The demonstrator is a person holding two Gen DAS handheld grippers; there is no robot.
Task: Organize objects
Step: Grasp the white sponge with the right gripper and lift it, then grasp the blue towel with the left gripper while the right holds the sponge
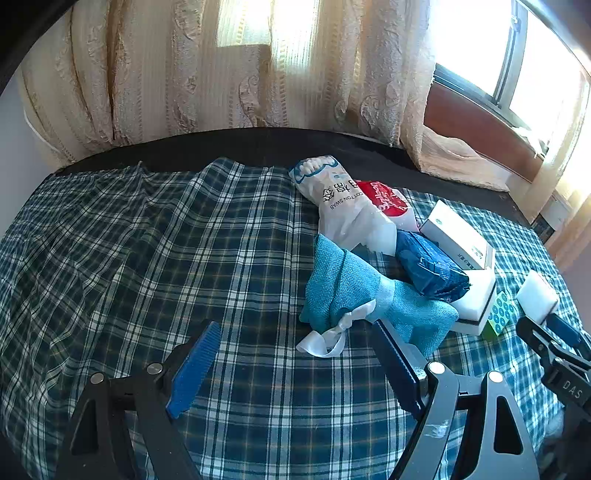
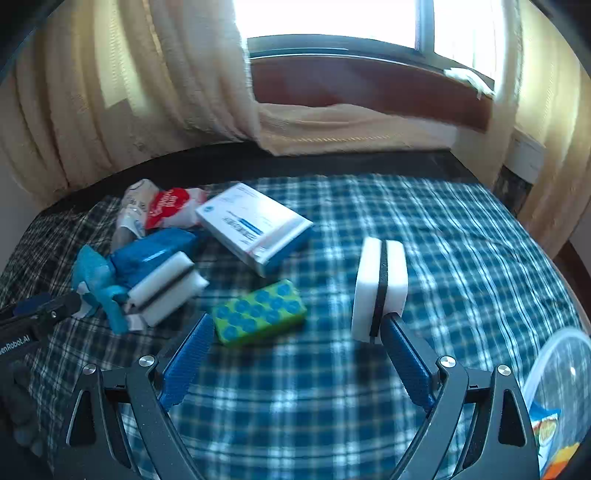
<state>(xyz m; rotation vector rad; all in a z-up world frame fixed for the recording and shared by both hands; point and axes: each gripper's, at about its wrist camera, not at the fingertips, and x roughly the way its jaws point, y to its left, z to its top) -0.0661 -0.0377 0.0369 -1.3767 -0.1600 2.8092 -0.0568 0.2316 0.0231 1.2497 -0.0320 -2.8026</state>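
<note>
Two white sponges (image 2: 380, 288) with black middle bands; both tools gape empty.

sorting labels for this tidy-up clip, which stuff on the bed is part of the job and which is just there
Part of the job:
white sponge by the open right gripper
second white sponge
green dotted sponge
white box
blue cloth
blue packet
cotton swab bag
red packet

Just there:
checked cloth
curtain
window

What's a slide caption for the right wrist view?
Right gripper, fingers open, over a plaid cloth; white sponge with a black middle layer stands against its right finger, green blue-dotted sponge ahead.
</note>
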